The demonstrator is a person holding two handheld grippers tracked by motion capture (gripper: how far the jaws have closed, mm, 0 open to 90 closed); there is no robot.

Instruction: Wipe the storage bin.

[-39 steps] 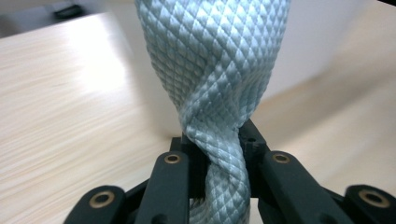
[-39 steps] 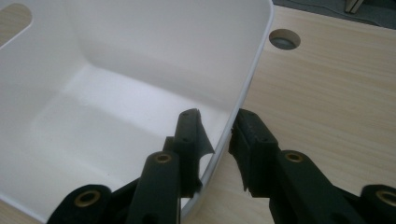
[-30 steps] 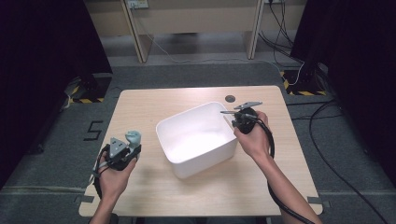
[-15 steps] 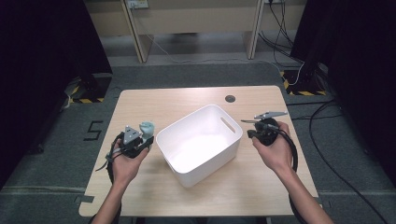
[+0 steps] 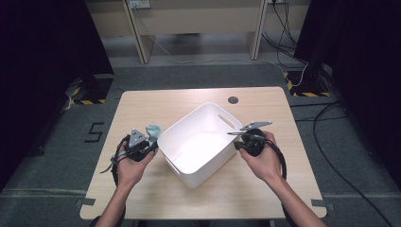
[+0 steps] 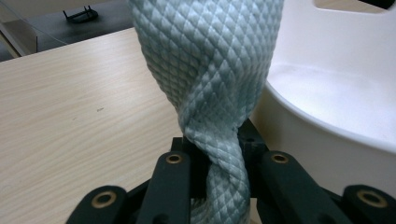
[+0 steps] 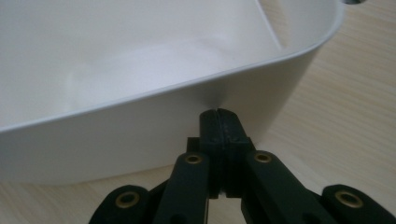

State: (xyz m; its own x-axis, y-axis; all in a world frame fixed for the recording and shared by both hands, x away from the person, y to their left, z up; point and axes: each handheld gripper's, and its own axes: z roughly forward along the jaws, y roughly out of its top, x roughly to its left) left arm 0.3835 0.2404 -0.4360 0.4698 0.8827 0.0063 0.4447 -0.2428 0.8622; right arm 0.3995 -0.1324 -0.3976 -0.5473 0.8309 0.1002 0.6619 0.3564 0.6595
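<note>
cloth (image 6: 205, 70), soft quilted pale stuff that looks light and floppy, is twisted and clamped in the left gripper (image 5: 147, 137) fingers beside the white bin (image 5: 201, 142) on the surface, best pinched at that bunched neck, right gripper (image 7: 218, 116) fingers pressed together empty.

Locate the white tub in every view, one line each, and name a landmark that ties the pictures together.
High view: the white tub sits mid-table, between the left gripper and right gripper.
Left gripper view: its wall and rim take up the right side, beside the pale green cloth clamped in the jaws.
Right gripper view: its rim crosses the upper frame, just beyond the shut jaws.
Shared landmark: the light wooden table.
</note>
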